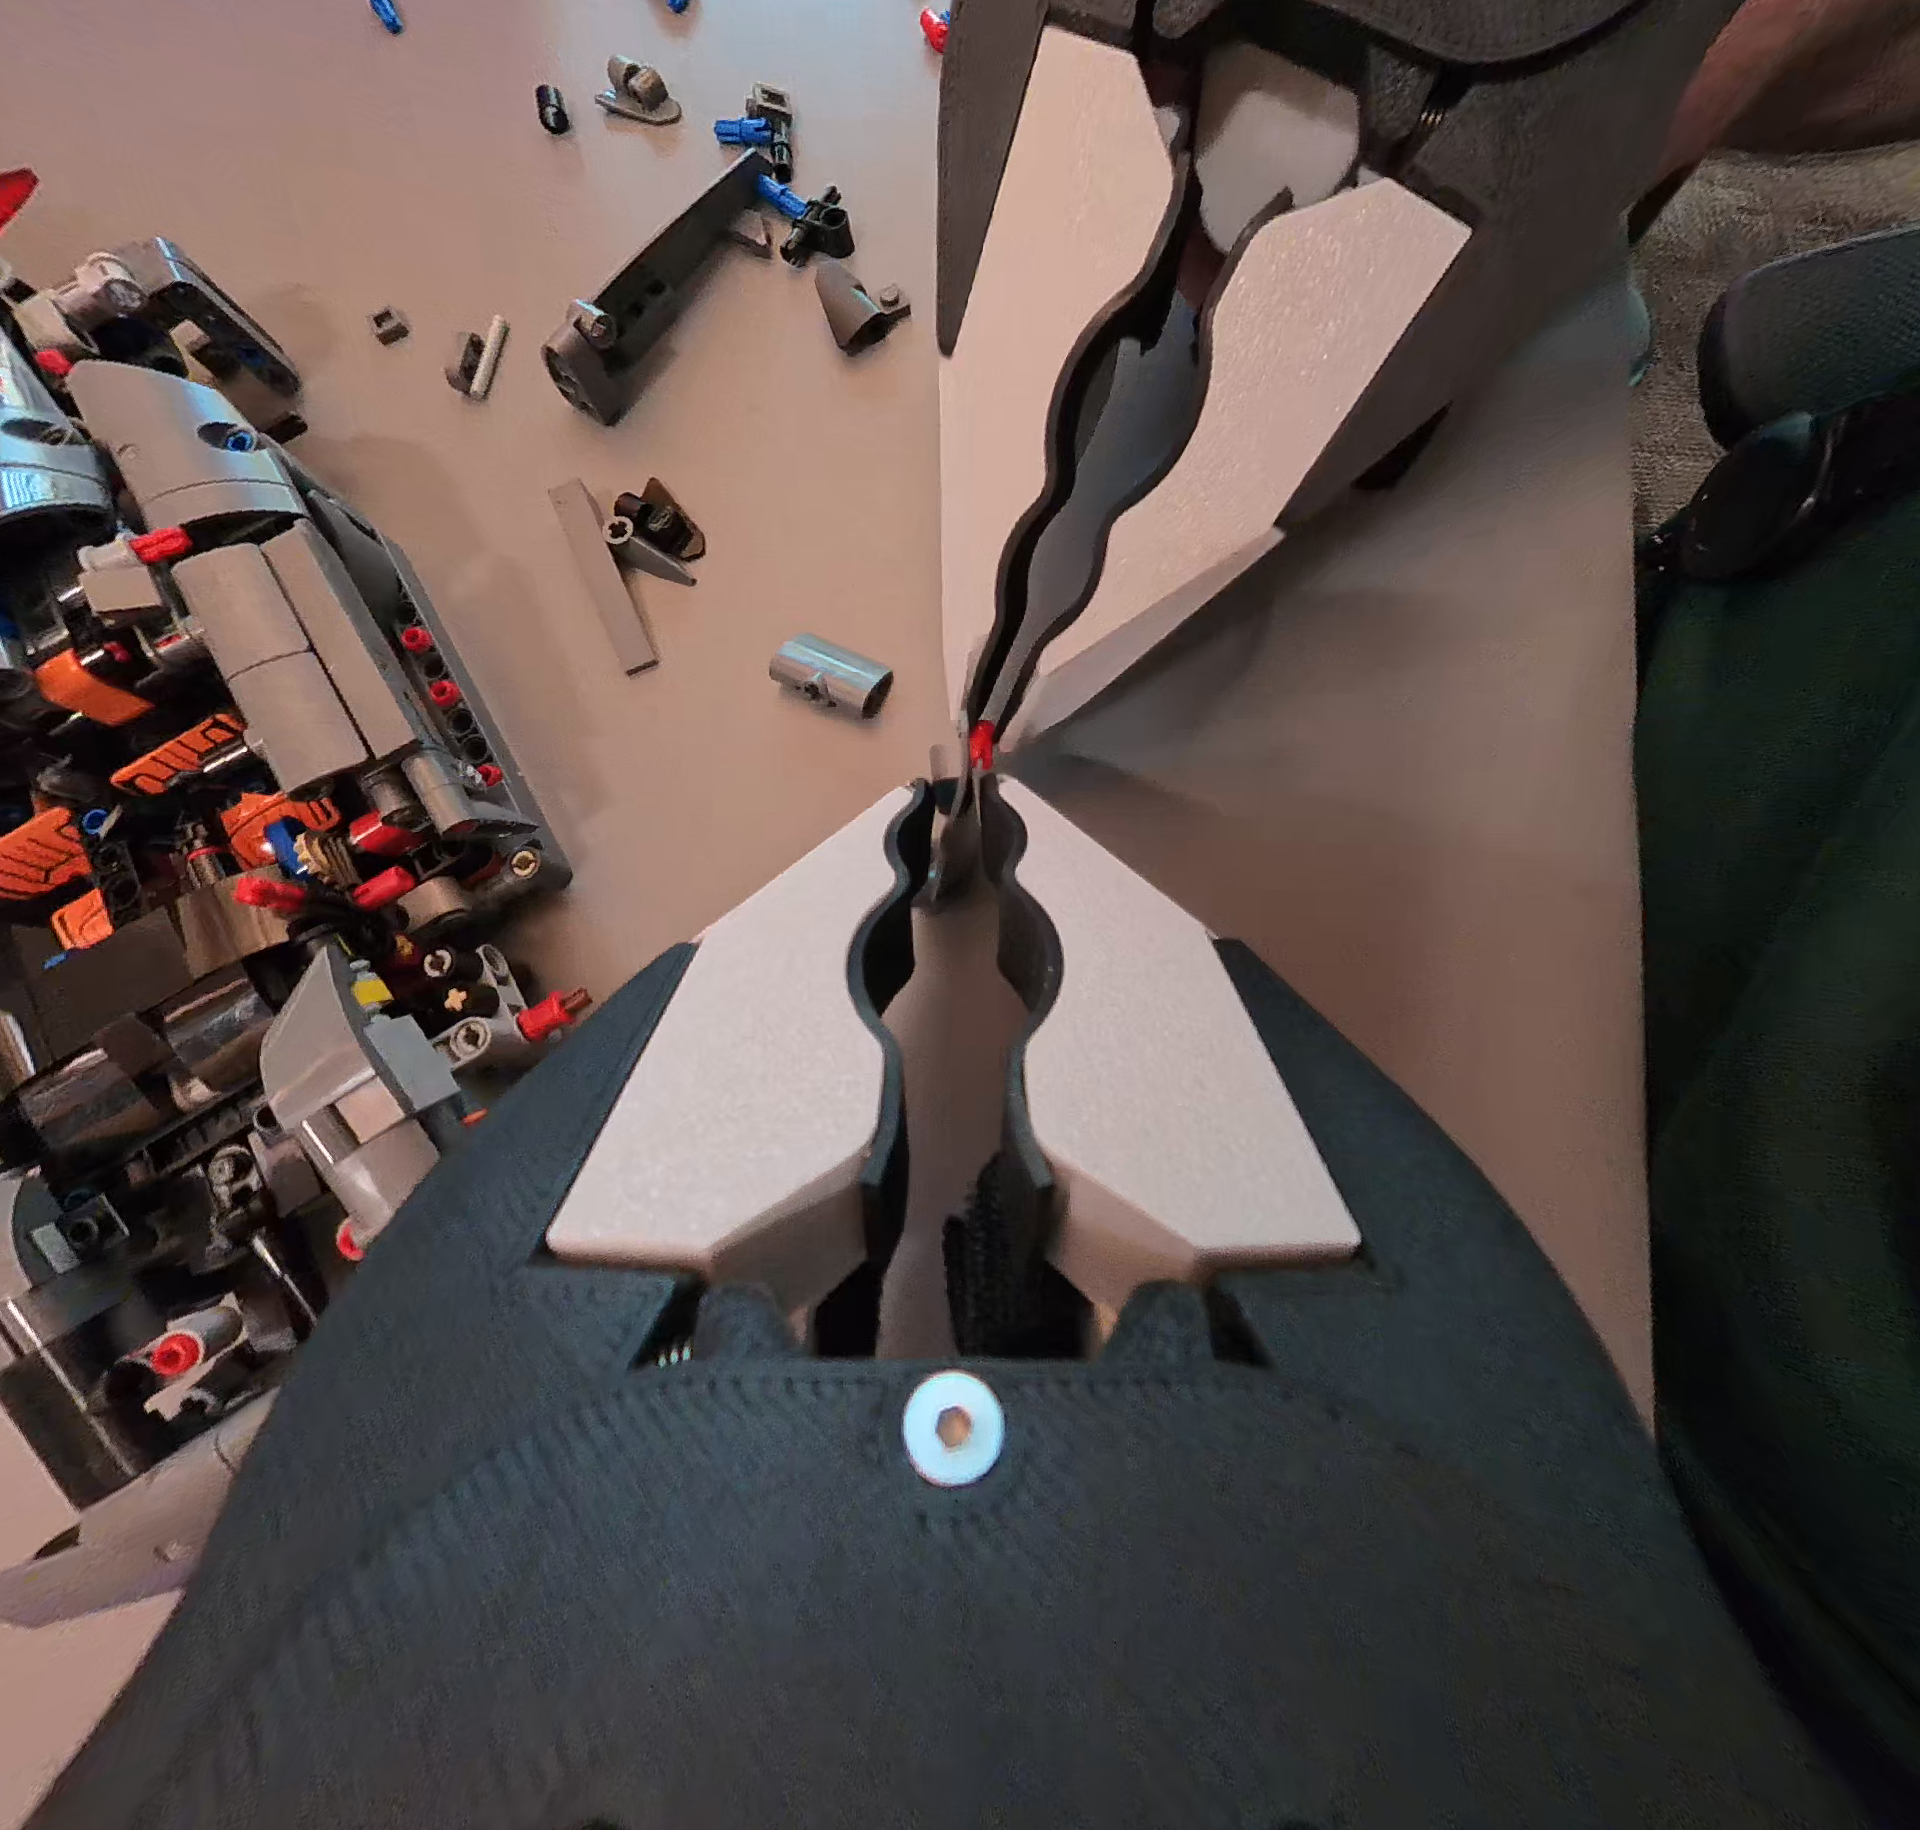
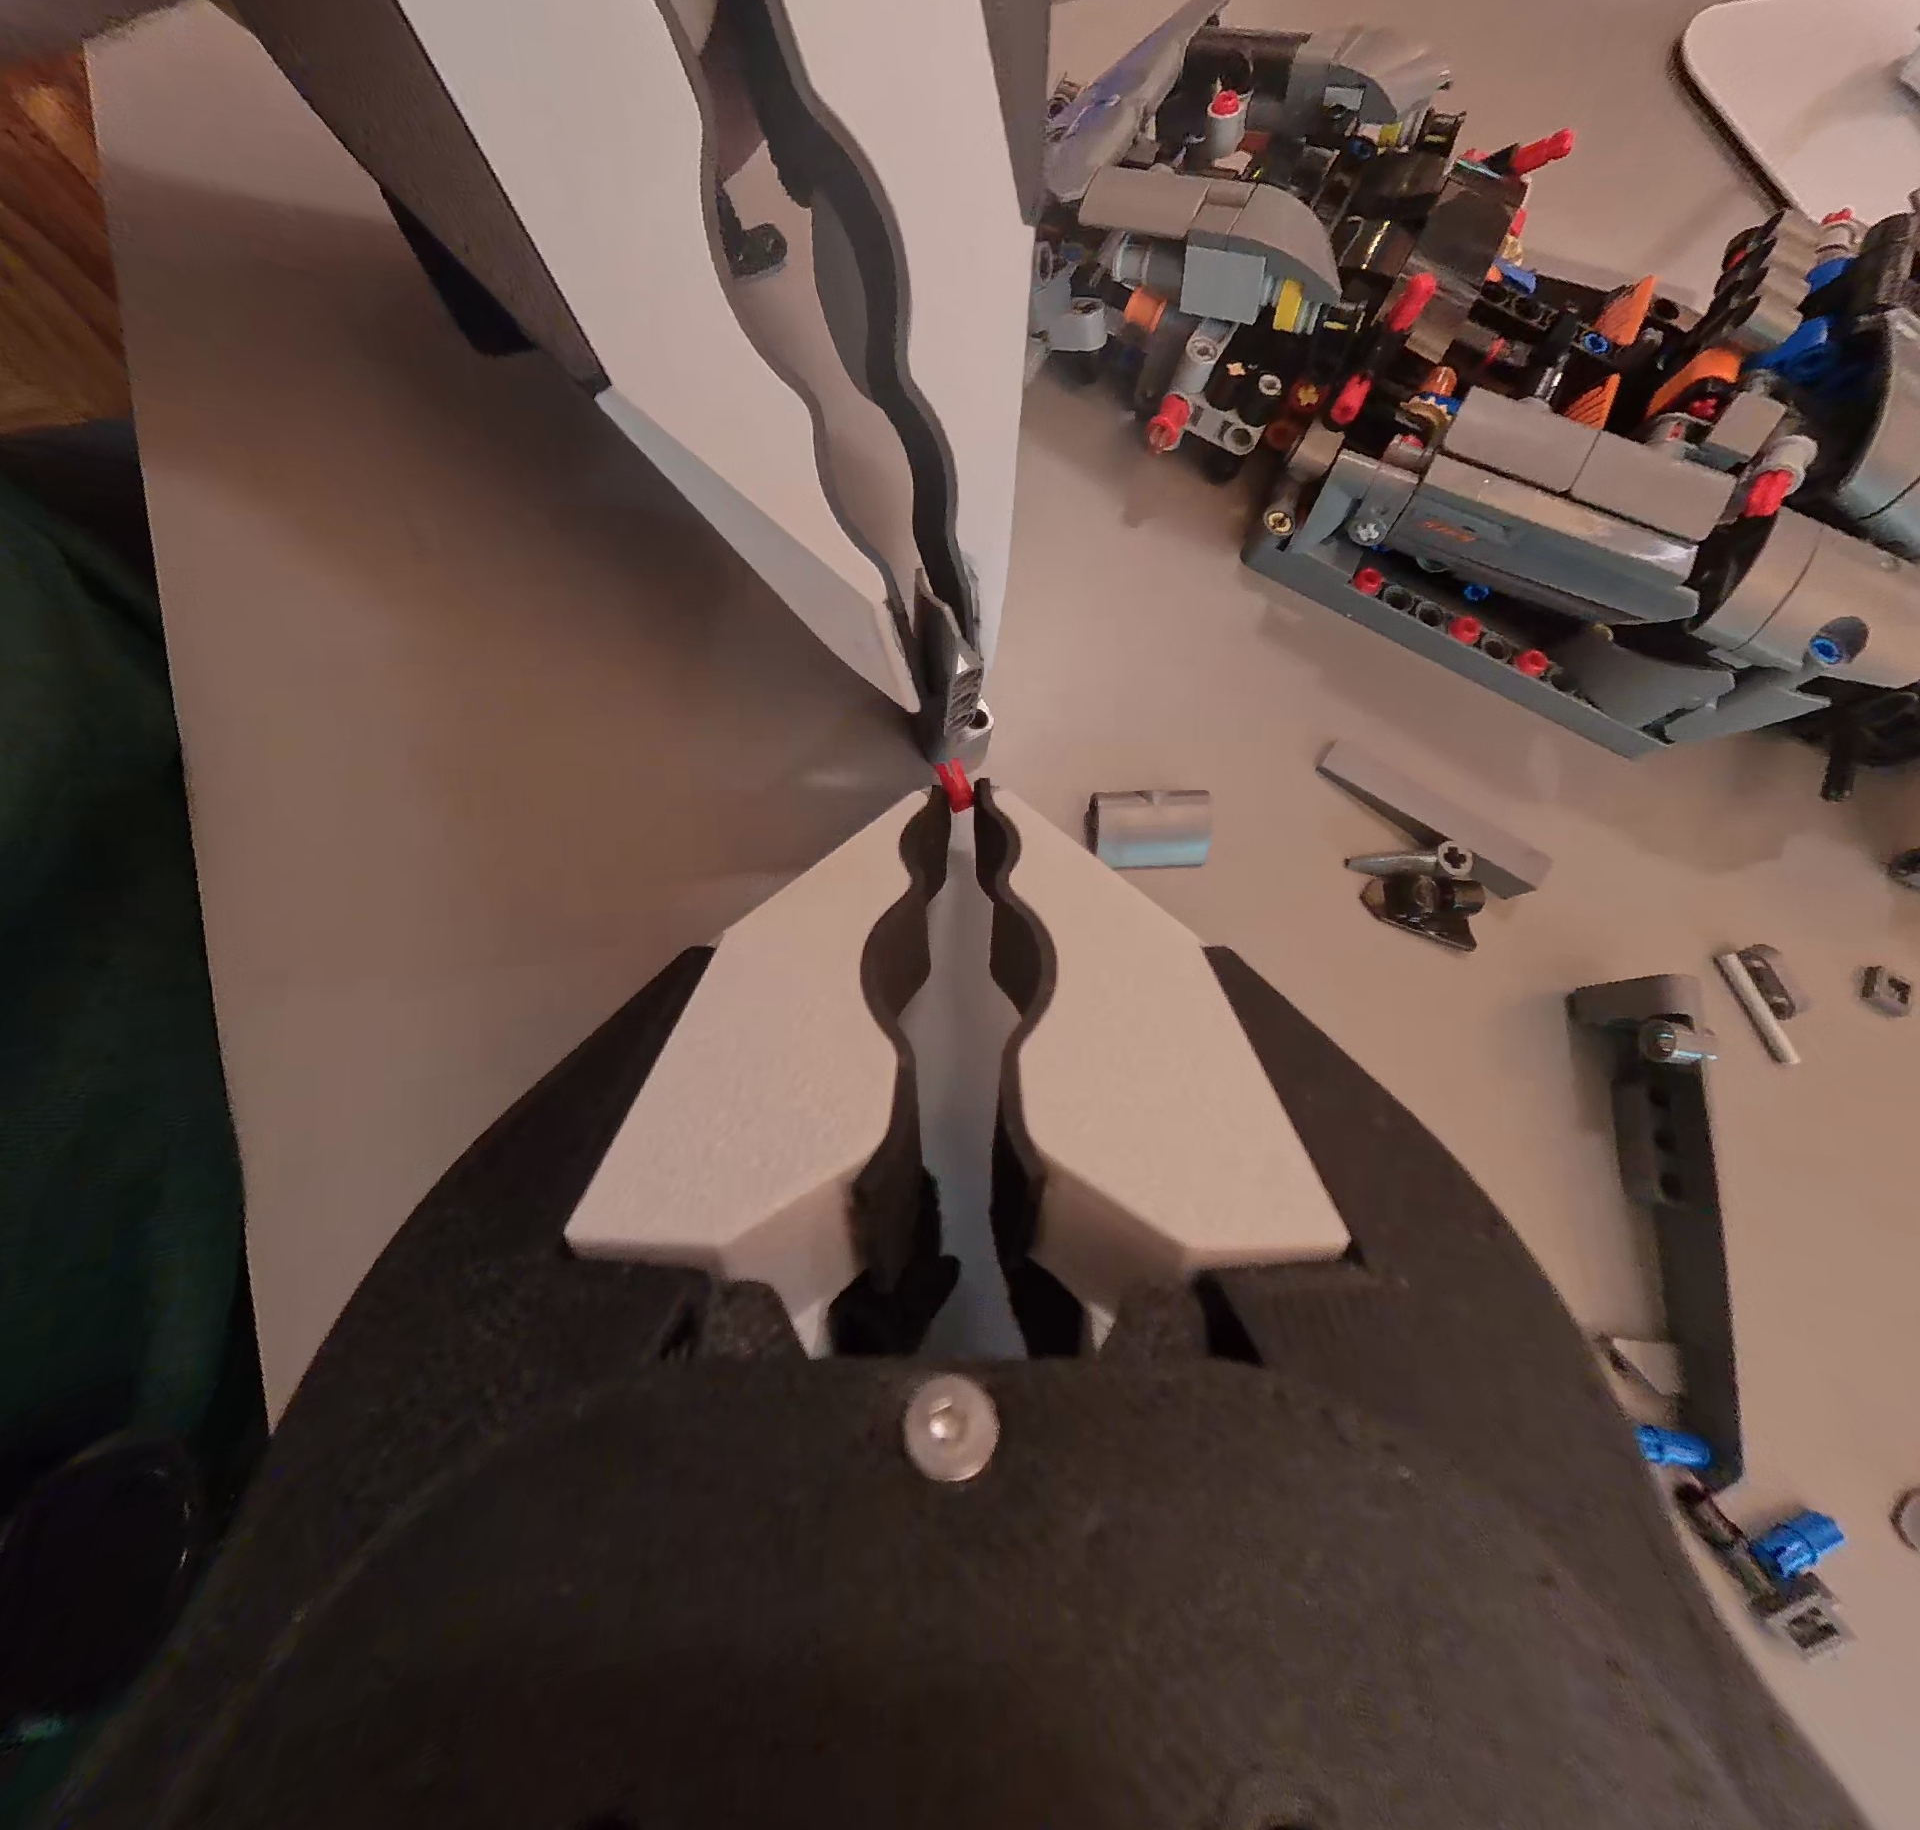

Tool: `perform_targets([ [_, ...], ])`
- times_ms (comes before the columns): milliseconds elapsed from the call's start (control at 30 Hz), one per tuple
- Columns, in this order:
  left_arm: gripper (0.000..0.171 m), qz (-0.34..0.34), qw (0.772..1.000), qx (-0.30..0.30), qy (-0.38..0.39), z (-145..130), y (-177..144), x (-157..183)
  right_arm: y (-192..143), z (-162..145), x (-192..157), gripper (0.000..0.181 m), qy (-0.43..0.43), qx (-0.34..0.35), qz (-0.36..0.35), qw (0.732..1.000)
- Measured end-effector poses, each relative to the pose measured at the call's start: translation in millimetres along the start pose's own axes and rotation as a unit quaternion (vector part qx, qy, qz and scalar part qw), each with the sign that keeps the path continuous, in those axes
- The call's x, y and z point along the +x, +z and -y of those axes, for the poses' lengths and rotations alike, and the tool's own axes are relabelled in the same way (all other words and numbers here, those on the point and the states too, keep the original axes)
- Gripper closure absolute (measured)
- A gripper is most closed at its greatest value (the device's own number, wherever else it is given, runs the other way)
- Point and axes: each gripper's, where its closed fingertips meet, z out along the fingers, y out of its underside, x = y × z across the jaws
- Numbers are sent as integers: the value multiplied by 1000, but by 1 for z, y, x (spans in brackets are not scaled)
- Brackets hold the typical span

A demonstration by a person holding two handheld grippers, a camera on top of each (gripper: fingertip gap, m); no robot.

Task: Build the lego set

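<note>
Both jaws pinched tight, tip to tip, near the table's front edge.

My right gripper [image 2: 958, 793] pinches a red pin [image 2: 951, 781]; my left gripper [image 1: 953, 824] clamps a small grey piece [image 2: 961, 710]. I judge the pin's long axis points straight at it, nearly touching. Half-built model [image 2: 1507, 471] sits well apart, toward the table's middle.

Black gripper [image 1: 961, 804] bodies, grey wavy-edged jaws

The model [image 1: 239, 741] runs off the left wrist view's left edge, and off the right edge in the right wrist view. Fingertips hide most of the grey piece [image 2: 961, 700] and the red pin [image 2: 952, 783].
</note>
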Motion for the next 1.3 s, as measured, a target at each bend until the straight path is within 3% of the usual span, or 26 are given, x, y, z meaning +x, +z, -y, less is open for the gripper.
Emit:
perform_targets([
  [533,167,24,1000,8,17,0,0,0,-7,15,6,179,-85,9,-81,993],
  [1300,167,37,998,-25,38,4,4,-1,-13,15,8,179,-137,-10,-117,984],
])
